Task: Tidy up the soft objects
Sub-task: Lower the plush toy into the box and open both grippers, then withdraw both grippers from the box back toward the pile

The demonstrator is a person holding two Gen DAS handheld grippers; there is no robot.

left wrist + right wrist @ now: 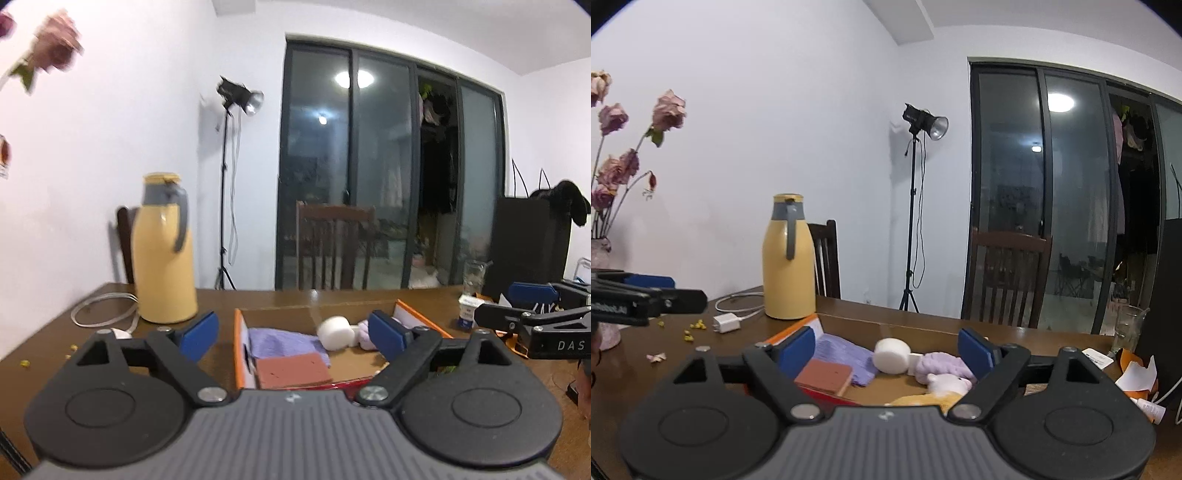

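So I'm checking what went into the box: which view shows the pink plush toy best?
The right wrist view: the pink plush toy lies in plain sight in the cardboard box, beside the purple knit piece. In the left wrist view the left gripper's finger hides that corner, so the toy doesn't show.

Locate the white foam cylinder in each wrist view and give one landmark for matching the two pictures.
Left wrist: the white foam cylinder lies in the open cardboard box, right of centre, beside the purple cloth.
Right wrist: the cylinder sits at the box's middle, between the cloth and a lilac plush.
Shared landmark: the yellow thermos jug behind the box, to its left.
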